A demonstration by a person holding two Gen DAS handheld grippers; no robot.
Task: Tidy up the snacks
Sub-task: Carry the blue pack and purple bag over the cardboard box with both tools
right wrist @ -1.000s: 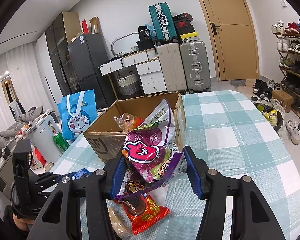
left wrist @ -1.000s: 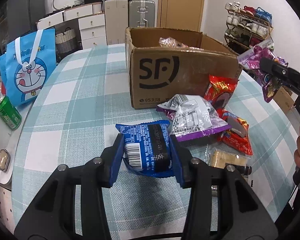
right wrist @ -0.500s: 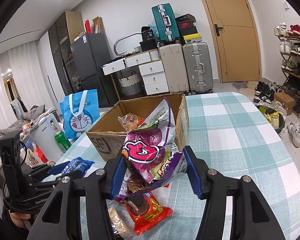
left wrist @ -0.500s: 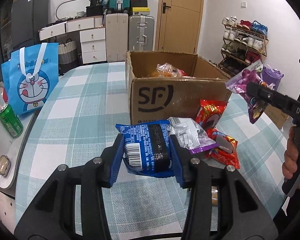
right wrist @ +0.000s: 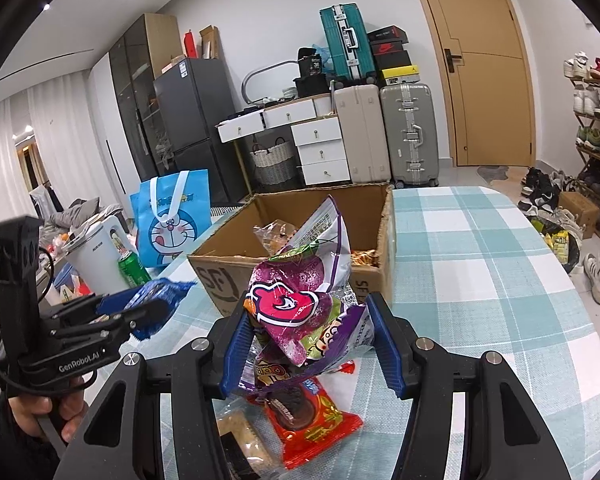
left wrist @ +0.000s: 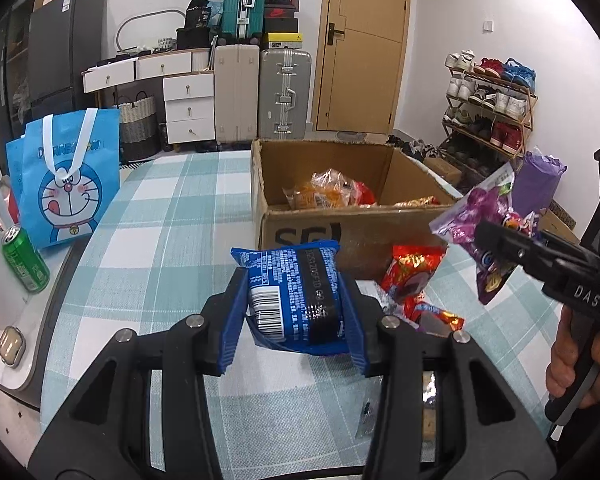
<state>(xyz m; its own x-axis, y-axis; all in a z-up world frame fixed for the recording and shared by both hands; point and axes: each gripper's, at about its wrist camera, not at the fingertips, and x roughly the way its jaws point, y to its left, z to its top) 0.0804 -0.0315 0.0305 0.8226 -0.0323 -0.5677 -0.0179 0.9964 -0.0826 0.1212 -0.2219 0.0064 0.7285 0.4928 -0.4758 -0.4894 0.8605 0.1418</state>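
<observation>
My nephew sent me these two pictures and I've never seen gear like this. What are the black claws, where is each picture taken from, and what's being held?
No robot: a person holds two hand grippers, each with a camera looking along its fingers. The left gripper is shut on a blue snack packet. The right gripper is shut on purple snack bags. Each view shows the other gripper too. A brown cardboard box holding snacks stands on the checked tablecloth, with red snack packets in front.
</observation>
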